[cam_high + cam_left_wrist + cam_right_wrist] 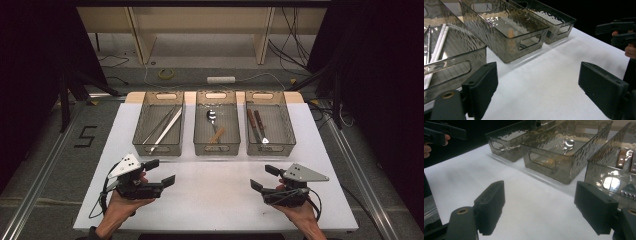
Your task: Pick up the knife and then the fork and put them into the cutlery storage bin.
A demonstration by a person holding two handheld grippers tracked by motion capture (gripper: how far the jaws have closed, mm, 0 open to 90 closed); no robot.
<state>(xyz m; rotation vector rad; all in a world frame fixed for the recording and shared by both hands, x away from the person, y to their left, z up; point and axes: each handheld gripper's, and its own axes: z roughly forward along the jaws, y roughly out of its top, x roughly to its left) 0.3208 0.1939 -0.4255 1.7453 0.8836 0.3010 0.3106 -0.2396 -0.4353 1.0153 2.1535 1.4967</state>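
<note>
While my left gripper (161, 173) and right gripper (264, 178) rest low over the white table (210, 190), both with jaws spread wide and empty, the high view shows three smoky bins in a row beyond them: the left bin (158, 145) with chopsticks (165, 131), the middle bin (216, 145) with a spoon (212, 118), the right bin (270, 146) with brown-handled cutlery (256, 125). My right gripper view shows the spoon bowl (569, 143) through rippled walls. Bare tabletop lies between grippers and bins.
</note>
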